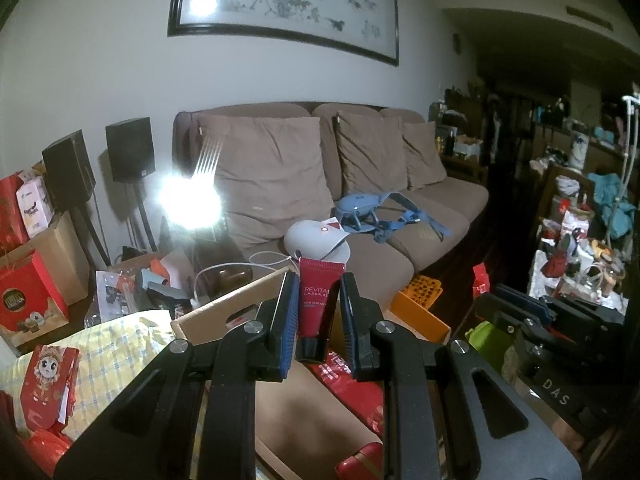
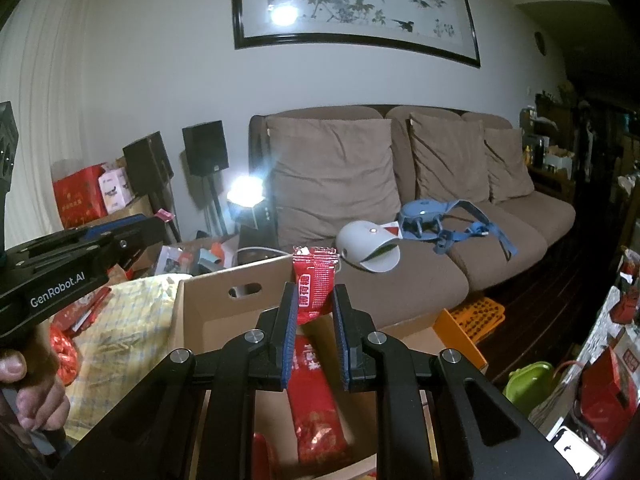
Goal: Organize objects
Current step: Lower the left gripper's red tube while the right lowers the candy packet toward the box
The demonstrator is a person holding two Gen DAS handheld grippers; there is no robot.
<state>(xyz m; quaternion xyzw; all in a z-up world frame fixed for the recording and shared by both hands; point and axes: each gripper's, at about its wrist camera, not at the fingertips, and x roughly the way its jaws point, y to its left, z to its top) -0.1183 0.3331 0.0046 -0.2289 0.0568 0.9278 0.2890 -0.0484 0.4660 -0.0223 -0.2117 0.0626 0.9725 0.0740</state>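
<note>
My left gripper (image 1: 318, 280) is shut on a red Revitalift cream tube (image 1: 318, 300), cap end down, held above an open cardboard box (image 1: 224, 312). My right gripper (image 2: 314, 292) is shut on a small red snack packet (image 2: 314, 280), held above the same cardboard box (image 2: 208, 296). Inside the box lies a long red foil bag (image 2: 316, 408); it also shows in the left wrist view (image 1: 356, 388). The left gripper shows at the left of the right wrist view (image 2: 132, 236); the right gripper shows at the right of the left wrist view (image 1: 536, 312).
A brown sofa (image 2: 420, 276) stands behind the box with a white device (image 2: 368, 250) and a blue harness (image 2: 440, 220) on it. An orange tray (image 2: 472, 316) lies right of the box, a yellow checked cloth (image 2: 124, 320) left. Red gift bags (image 1: 24, 296) and speakers (image 1: 130, 148) stand far left.
</note>
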